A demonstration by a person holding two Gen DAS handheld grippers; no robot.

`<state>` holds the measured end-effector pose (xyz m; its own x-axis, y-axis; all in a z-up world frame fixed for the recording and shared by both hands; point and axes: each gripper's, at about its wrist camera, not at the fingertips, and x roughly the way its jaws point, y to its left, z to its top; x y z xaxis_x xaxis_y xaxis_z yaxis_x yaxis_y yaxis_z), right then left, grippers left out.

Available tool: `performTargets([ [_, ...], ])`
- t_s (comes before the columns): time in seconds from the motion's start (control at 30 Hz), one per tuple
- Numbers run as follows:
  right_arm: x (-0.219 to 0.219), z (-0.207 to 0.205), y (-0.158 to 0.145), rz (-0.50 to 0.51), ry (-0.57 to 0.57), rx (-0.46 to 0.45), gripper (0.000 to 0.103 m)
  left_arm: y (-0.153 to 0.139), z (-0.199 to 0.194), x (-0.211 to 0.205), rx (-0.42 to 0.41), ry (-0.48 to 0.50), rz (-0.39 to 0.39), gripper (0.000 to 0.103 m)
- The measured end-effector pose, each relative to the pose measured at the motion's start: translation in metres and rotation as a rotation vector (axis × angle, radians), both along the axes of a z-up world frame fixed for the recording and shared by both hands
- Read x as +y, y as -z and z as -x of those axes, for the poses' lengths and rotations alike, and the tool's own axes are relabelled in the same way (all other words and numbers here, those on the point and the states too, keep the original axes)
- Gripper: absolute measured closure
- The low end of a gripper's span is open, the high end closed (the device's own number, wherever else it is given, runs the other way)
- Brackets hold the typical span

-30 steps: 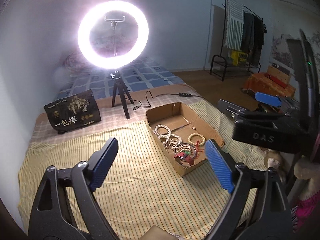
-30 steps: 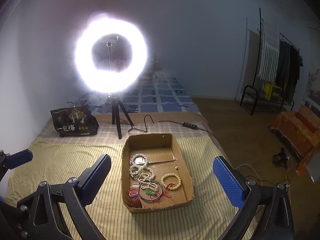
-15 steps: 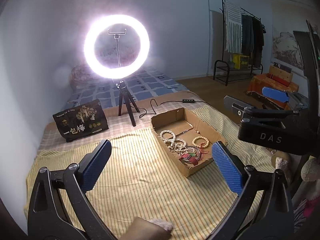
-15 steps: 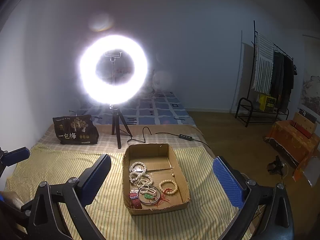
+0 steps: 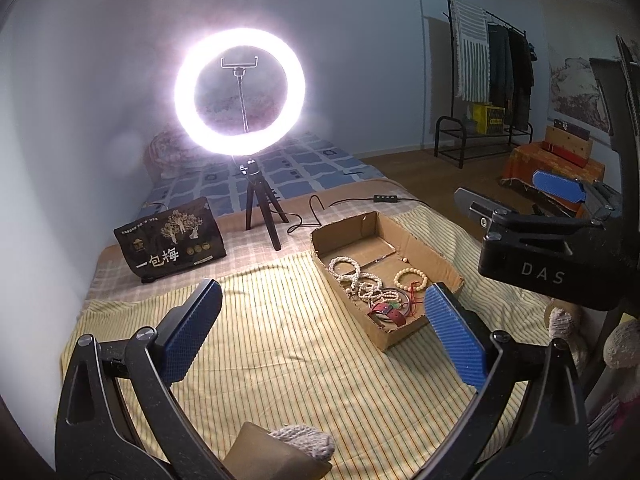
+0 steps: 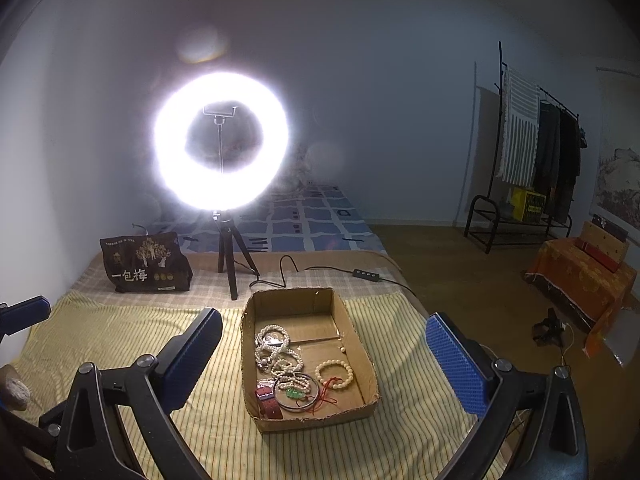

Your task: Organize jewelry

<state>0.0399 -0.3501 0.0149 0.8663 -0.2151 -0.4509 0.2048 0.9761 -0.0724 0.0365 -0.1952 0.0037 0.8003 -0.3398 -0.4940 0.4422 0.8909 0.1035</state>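
A shallow cardboard box [image 6: 368,360] [image 5: 436,256] lies on the yellow striped cloth. It holds white bead strands [image 6: 274,338], a cream bead bracelet [image 6: 334,374] [image 5: 410,280], a metal bangle [image 6: 298,394] with green and red bits, and a red watch strap [image 6: 268,398] [image 5: 388,312]. My left gripper [image 5: 324,332] is open and empty, above the cloth left of the box. My right gripper [image 6: 324,358] is open and empty, held back above the box; its body shows in the left wrist view [image 5: 552,256].
A lit ring light on a tripod [image 6: 222,152] stands behind the box, with its cable and switch [image 6: 366,274]. A black printed bag [image 6: 146,264] lies at the back left. A clothes rack [image 6: 536,168] and an orange-covered seat [image 6: 580,276] stand on the floor to the right.
Both grippers have pulled back and tilted up, so the box looks smaller and lower in view. Both stay open and empty.
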Motion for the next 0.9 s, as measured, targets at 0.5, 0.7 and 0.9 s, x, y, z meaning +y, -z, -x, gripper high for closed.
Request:
performTargets([
  [0.5, -0.0009, -0.0019, 0.0026, 0.013, 0.012, 0.01, 0.0, 0.0, 0.0012, 0.0016, -0.012, -0.001, -0.002, 0.0],
  [0.7, -0.0005, -0.0018, 0.0033, 0.016, 0.011, 0.015, 0.0, 0.0002, 0.0041, 0.003, -0.021, -0.01, -0.01, 0.0],
  [0.9, -0.0012, -0.0023, 0.0033, 0.02, 0.016, 0.019, 0.0, -0.0007, 0.0054, 0.0027, -0.028, -0.01, -0.014, 0.0],
])
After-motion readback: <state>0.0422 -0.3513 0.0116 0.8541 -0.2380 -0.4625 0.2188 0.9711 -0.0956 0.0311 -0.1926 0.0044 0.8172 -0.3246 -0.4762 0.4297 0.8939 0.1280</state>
